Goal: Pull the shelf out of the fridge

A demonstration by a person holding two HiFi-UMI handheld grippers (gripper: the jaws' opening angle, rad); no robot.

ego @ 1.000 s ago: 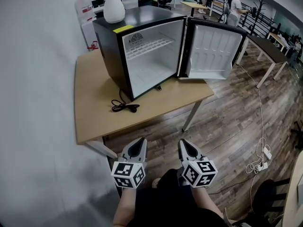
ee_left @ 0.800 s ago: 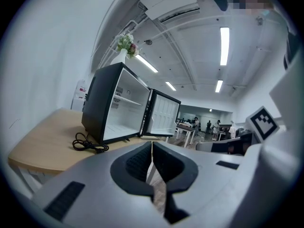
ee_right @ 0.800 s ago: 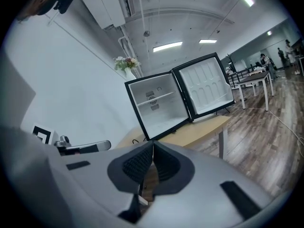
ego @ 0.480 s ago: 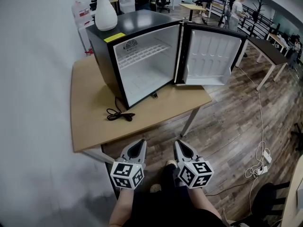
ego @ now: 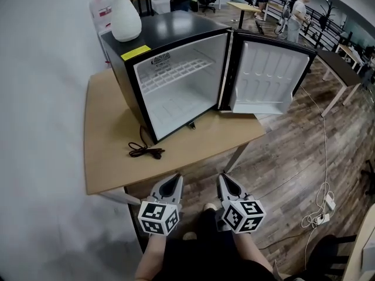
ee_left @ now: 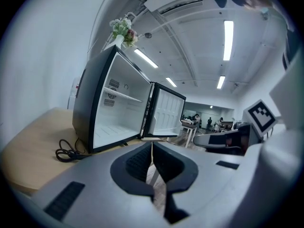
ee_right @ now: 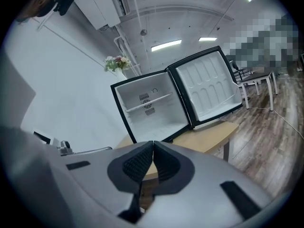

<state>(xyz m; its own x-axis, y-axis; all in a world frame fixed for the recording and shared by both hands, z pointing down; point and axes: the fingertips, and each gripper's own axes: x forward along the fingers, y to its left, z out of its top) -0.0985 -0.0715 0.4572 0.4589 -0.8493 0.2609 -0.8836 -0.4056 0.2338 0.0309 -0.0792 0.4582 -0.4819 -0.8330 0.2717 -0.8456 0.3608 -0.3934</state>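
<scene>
Wire shelf (ego: pixel 176 74) inside open fridge (ego: pixel 176 29), at 12 o'clock, well apart from left gripper (ego: pixel 174 180) and right gripper (ego: pixel 225 178); both jaw pairs pressed together, empty.

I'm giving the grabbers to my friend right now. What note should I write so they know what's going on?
Left gripper: jaws shut, empty, held short of the table.
Right gripper: jaws shut, empty, beside the left one.
Fridge stands on the table with its door open to the right. The wire shelf sits inside, high up.
Done: the door is open.
Left: reach in, grip the shelf's front edge and pull it out. Avoid the power cord lying in front of the fridge.
</scene>
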